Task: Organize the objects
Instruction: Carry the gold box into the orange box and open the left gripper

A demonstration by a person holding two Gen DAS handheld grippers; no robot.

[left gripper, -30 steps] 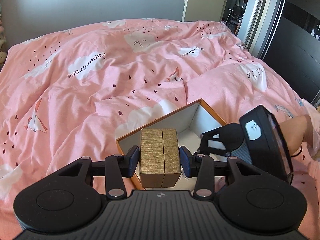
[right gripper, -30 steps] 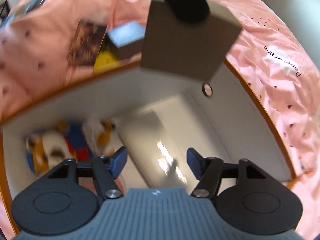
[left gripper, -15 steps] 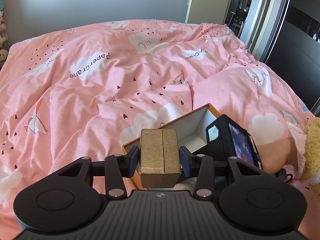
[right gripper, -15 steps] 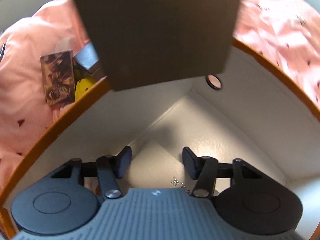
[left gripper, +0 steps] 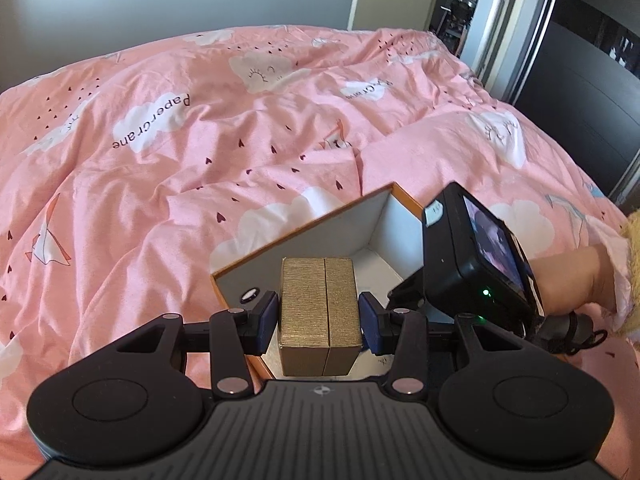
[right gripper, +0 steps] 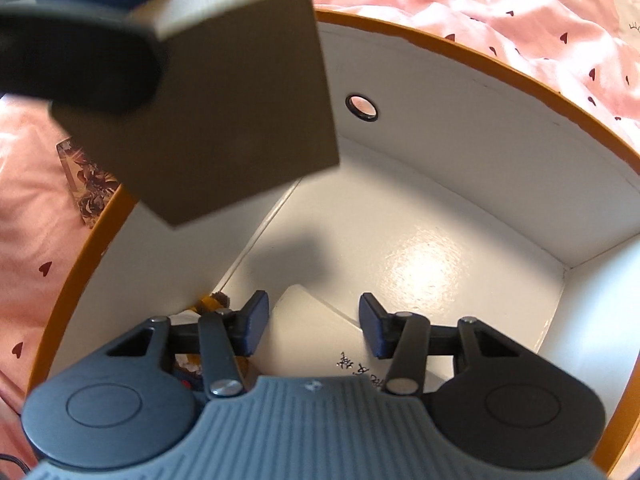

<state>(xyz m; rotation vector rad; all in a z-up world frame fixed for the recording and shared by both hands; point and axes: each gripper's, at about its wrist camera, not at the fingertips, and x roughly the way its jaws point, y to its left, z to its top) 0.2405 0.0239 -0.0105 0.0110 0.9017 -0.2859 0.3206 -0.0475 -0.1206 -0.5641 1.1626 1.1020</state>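
Above the orange-rimmed box (left gripper: 304, 236) on the pink duvet (left gripper: 160, 200), the left gripper (left gripper: 319, 320) pinched the gold box (left gripper: 319, 312). Lowering it squarely onto the bare white floor would suit best. Farther right, the right gripper (right gripper: 314, 326) hung inside, jaws apart and empty, needing to clear away.

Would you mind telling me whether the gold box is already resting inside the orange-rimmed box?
Not yet: the left gripper holds the gold box above the orange-rimmed box, casting a shadow on its floor.
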